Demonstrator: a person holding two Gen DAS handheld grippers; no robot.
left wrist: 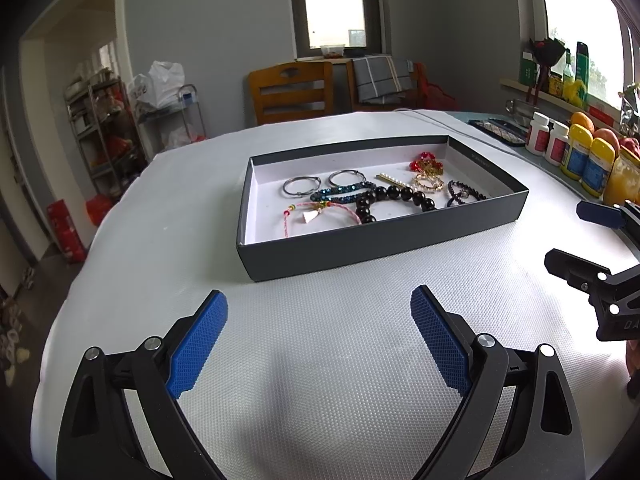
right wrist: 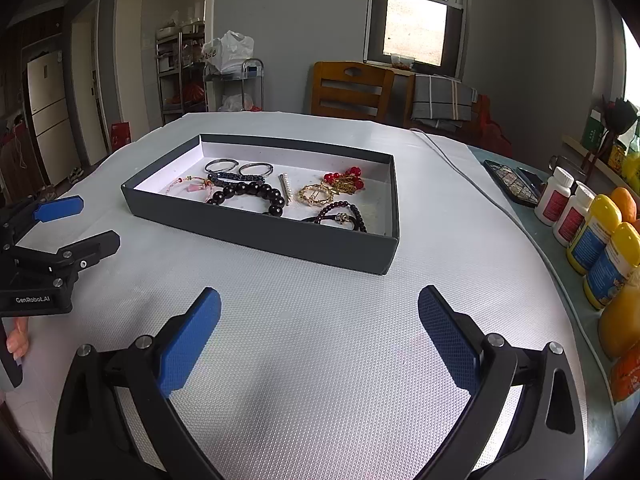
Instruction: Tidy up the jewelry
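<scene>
The left tool and right tool are hovering side by side above the white textured worktop, each with its blue pads spread wide apart and gripping nothing. Beyond them, a shallow dark box lid is sitting on the worktop, holding the jewelry: two silver hoops, a black bead bracelet, a pink braided cord, a gold chain bracelet and red beads. Yellow bottles are standing along the worktop's right edge.

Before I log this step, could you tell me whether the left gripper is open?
Open: the left gripper has its blue pads wide apart, nothing between.
</scene>
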